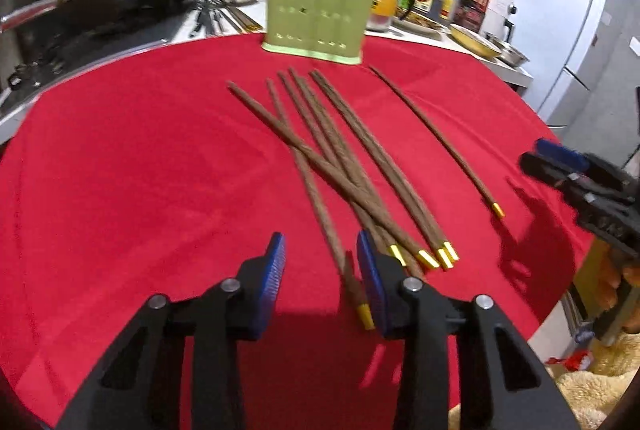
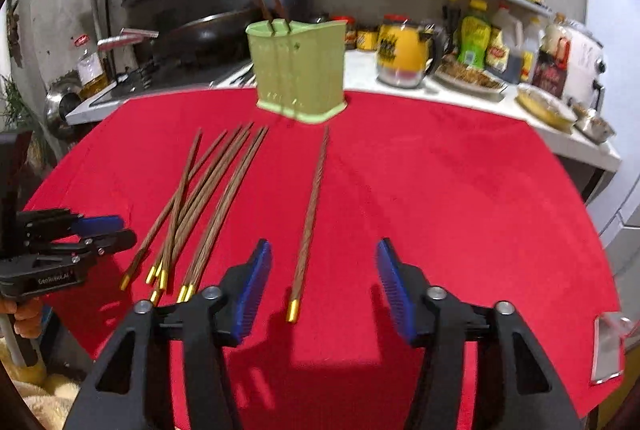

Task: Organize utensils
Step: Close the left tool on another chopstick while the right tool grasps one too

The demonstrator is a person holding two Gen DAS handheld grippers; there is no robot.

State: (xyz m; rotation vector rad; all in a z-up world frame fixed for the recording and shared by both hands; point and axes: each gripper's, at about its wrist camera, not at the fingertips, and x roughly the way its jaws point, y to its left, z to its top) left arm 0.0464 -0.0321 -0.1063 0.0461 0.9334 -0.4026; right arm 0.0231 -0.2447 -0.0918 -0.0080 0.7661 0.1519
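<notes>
Left gripper, right gripper: black plastic arms, ribbed blue pads, silver pivot screws

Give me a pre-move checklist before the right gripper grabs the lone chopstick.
1. Right gripper open and empty: ok.
2. Lone chopstick lies between its pads, apart from the pile of chopsticks: ok.
3. Left gripper off to the side, out of the path: ok.
4. Green holder upright on the red cloth: ok.
5. Free slot beside the two chopsticks already in the holder: cannot tell.
</notes>
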